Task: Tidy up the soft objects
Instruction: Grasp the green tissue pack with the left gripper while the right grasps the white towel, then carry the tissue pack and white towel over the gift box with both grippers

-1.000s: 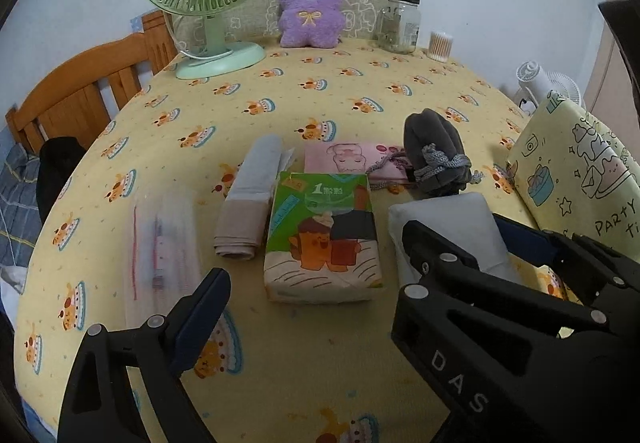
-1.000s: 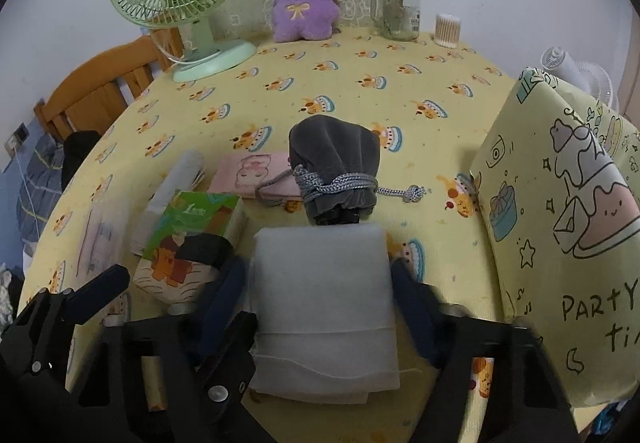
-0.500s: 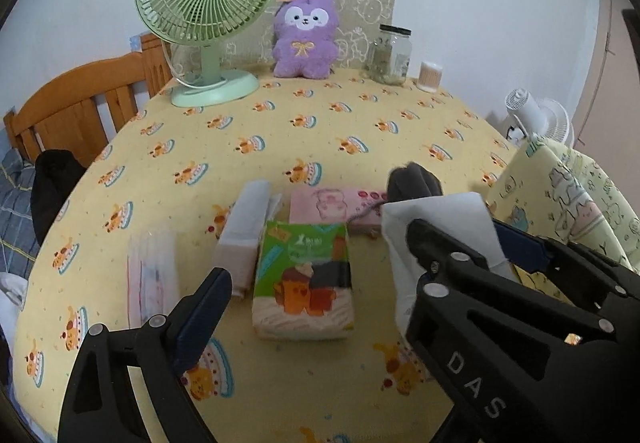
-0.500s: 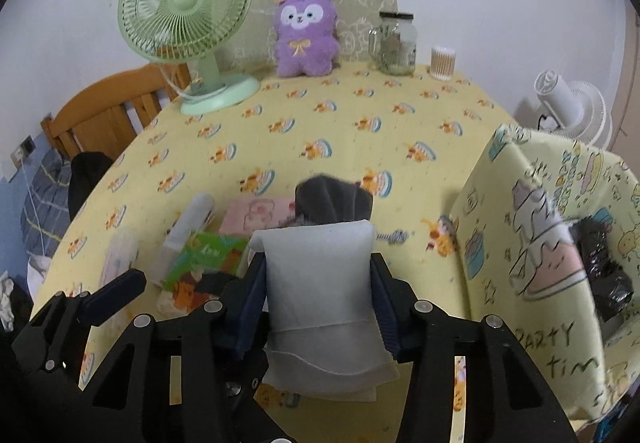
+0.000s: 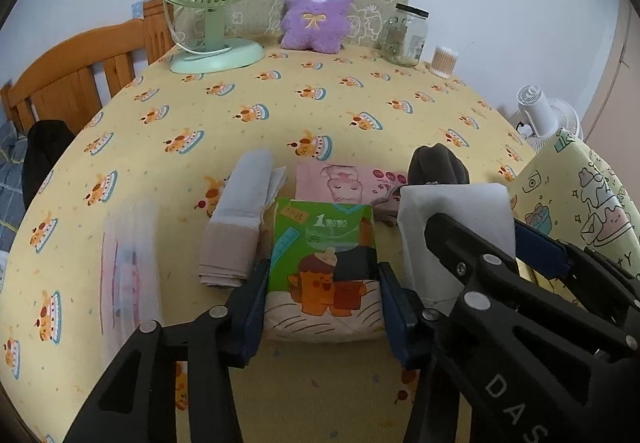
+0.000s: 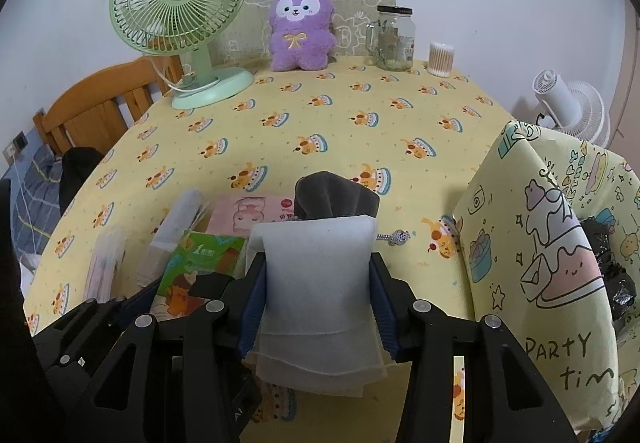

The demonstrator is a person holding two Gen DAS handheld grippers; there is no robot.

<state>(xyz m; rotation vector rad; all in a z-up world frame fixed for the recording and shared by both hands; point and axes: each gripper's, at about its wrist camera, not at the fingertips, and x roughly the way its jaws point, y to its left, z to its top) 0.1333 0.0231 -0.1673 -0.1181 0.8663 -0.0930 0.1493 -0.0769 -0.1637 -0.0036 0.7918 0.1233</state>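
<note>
My right gripper (image 6: pixel 318 291) is shut on a folded white cloth (image 6: pixel 318 283) and holds it above the table; the cloth also shows in the left wrist view (image 5: pixel 452 219). My left gripper (image 5: pixel 322 299) has its blue pads against both sides of a green tissue pack (image 5: pixel 324 263) that lies on the yellow tablecloth (image 5: pixel 280 115). A grey-beige folded cloth (image 5: pixel 240 211), a pink pack (image 5: pixel 344 183), a dark grey drawstring pouch (image 6: pixel 334 199) and a clear plastic packet (image 5: pixel 128 267) lie around it.
A yellow cartoon storage bag (image 6: pixel 560 263) stands open at the right with something black inside. A green fan (image 6: pixel 180 23), purple plush toy (image 6: pixel 300 27), glass jar (image 6: pixel 394 39) and cotton swab tub (image 6: pixel 440 59) stand at the back. A wooden bed rail (image 5: pixel 80 75) is at the left.
My right gripper has lifted the white cloth off the table. My left gripper has moved onto the green tissue pack and closed from wide open against its sides.
</note>
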